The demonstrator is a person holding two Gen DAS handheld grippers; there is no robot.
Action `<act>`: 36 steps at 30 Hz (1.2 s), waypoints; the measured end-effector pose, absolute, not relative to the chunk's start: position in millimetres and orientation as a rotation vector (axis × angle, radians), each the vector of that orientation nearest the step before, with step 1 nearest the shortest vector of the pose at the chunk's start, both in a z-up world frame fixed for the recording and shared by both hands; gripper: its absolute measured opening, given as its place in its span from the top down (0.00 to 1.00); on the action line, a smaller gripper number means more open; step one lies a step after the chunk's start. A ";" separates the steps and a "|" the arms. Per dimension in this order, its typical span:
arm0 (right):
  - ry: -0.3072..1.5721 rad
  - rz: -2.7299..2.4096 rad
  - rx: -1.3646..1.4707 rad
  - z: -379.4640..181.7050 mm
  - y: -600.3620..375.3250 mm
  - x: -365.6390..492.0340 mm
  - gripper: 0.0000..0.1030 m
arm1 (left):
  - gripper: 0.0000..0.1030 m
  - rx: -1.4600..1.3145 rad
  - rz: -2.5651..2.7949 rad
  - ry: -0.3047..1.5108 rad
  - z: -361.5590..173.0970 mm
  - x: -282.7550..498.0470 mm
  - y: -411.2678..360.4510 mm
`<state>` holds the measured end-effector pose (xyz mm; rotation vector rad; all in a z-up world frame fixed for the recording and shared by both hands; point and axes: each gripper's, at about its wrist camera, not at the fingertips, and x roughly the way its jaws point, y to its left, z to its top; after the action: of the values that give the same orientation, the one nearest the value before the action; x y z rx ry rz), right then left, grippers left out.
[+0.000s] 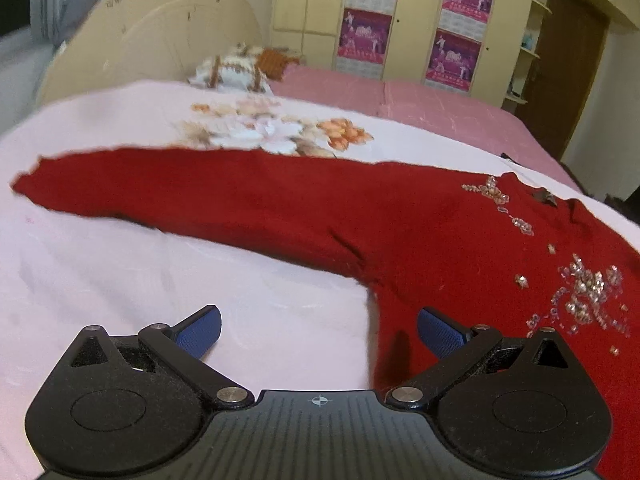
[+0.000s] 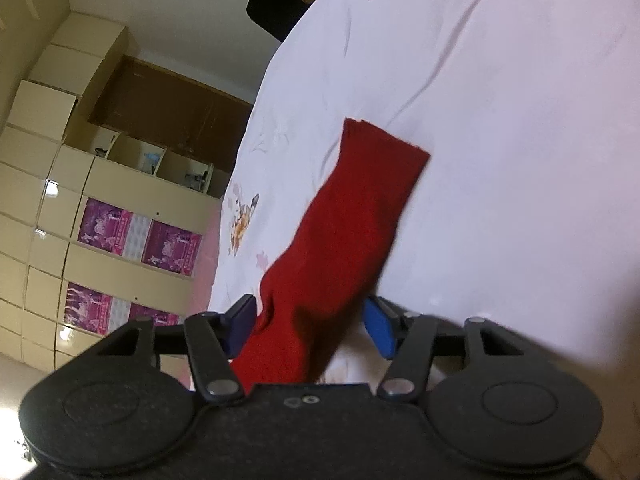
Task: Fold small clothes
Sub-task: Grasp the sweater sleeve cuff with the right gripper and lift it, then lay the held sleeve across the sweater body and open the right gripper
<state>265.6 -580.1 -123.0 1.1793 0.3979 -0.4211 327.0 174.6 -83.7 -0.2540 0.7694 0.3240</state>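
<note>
Writing on the purple posters [image 1: 365, 34] stuck to the cream wardrobe doors [image 1: 412, 20] is too small and soft to read; only pink-violet prints with pale figures and a white lower panel show. No label is visible on the garment.

The red sweater [image 1: 304, 208] lies spread flat on the pale pink bedsheet [image 1: 120, 264], a fuzzy knit with one long sleeve stretched out toward the left of the left wrist view, its cuff edge slightly ragged. Clear and silvery beadwork [image 1: 588, 292] in flower-like clusters trails down the chest near the neckline. The sheet is smooth cotton-like cloth with shallow creases and a printed peach-and-white floral motif [image 1: 276, 132] beyond the sleeve. A patterned pillow [image 1: 232, 72] sits at the far end by the rounded beige headboard [image 1: 160, 36].

The left gripper [image 1: 319, 332] is spread wide, its blue textured pads [image 1: 200, 334] apart, one over bare sheet and the other over the sweater's side edge, grasping nothing.

In the right wrist view, the other sleeve [image 2: 344, 232] runs away from the camera as a flat red band with a squared cuff. The right gripper [image 2: 310, 326] is released too, its blue pads [image 2: 380, 328] standing either side of the sleeve without pinching it.
</note>
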 end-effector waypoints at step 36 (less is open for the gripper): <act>0.784 0.340 -0.067 -86.9 -65.2 413.4 0.61 | 0.00 -0.405 0.246 0.752 -73.2 297.3 194.3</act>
<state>413.4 -65.2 -86.9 -0.0671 0.7836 0.3397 297.3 194.3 -73.2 -0.4054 0.7517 0.2456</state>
